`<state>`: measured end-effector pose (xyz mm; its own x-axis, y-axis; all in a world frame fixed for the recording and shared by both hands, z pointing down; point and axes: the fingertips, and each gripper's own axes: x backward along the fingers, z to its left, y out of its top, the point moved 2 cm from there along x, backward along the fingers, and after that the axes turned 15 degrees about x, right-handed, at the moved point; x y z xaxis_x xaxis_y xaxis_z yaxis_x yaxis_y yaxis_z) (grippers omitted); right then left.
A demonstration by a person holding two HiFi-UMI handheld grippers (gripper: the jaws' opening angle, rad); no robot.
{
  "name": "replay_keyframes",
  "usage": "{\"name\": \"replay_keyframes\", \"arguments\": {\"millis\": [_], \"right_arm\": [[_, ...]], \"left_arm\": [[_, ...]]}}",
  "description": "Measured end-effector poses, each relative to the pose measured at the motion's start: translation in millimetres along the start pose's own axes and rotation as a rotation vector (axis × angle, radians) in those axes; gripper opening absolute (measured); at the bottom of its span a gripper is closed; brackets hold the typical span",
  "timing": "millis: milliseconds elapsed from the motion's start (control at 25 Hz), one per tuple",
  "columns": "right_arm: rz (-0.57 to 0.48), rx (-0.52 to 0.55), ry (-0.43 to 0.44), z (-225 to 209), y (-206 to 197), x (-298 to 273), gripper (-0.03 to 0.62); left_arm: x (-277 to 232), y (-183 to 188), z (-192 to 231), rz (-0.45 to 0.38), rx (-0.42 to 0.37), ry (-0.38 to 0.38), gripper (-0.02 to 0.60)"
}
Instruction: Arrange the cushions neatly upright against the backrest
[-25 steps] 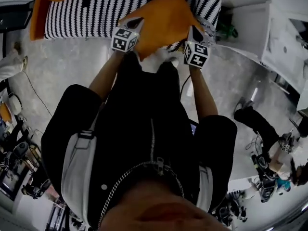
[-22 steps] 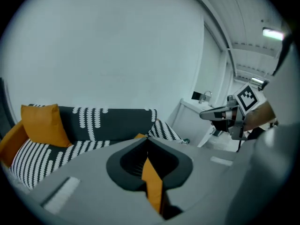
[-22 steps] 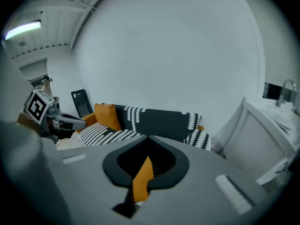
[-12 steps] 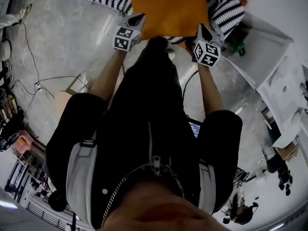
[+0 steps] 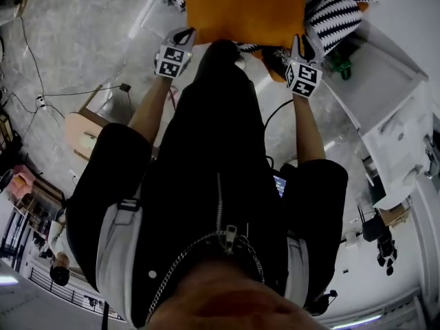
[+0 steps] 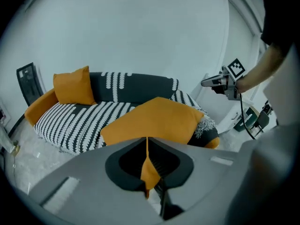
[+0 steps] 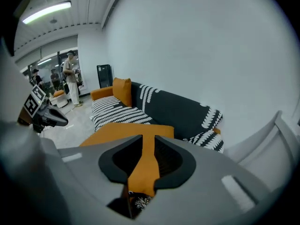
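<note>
An orange cushion (image 5: 244,9) hangs between my two grippers over the black-and-white striped sofa (image 5: 337,19). My left gripper (image 5: 184,38) is shut on the cushion's near left corner, with only a thin fold of orange (image 6: 149,170) showing between the jaws (image 6: 146,144). My right gripper (image 5: 297,47) holds the near right corner. Its jaws (image 7: 148,142) have just been opening, and a wider band of orange fabric (image 7: 143,172) still fills the gap between them. A second orange cushion (image 6: 72,86) stands upright against the backrest at the sofa's left end.
The sofa's dark backrest (image 7: 173,109) runs along a white wall. A white cabinet (image 5: 385,95) stands to the right of the sofa, with a green object (image 5: 338,64) beside it. A pale stool (image 5: 86,133) and cables lie on the floor at left. People stand far off (image 7: 70,78).
The orange cushion has turned from skewed to square between the grippers and has moved further over the sofa. Both hands have gone forward and down with it.
</note>
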<state>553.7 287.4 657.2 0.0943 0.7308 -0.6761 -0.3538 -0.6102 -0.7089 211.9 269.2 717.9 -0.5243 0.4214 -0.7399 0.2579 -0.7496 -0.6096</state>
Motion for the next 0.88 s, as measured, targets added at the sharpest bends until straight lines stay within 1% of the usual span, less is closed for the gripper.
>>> {"name": "replay_keyframes", "arguments": {"millis": [80, 200, 280, 400, 520, 600, 760, 880], "right_arm": [[0.027, 0.044, 0.024, 3, -15, -11, 0.097], [0.073, 0.099, 0.065, 6, -44, -23, 0.134], [0.105, 0.141, 0.091, 7, -65, -30, 0.175], [0.172, 0.202, 0.126, 10, -95, -39, 0.201], [0.230, 0.247, 0.143, 9, -125, -47, 0.210], [0.267, 0.271, 0.150, 7, -143, -53, 0.215], [0.321, 0.290, 0.160, 6, -172, -60, 0.223], [0.366, 0.335, 0.174, 8, -192, -64, 0.229]], "left_arm": [[-10, -20, 7, 0.025, 0.027, 0.019, 0.051], [-25, -57, 17, 0.073, 0.072, 0.047, 0.124], [-36, -85, 22, 0.114, 0.101, 0.056, 0.164], [-48, -128, 33, 0.188, 0.141, 0.081, 0.215], [-58, -162, 41, 0.234, 0.189, 0.093, 0.236], [-64, -178, 46, 0.249, 0.201, 0.099, 0.239], [-72, -199, 54, 0.263, 0.210, 0.101, 0.242], [-79, -209, 56, 0.278, 0.207, 0.097, 0.242]]}}
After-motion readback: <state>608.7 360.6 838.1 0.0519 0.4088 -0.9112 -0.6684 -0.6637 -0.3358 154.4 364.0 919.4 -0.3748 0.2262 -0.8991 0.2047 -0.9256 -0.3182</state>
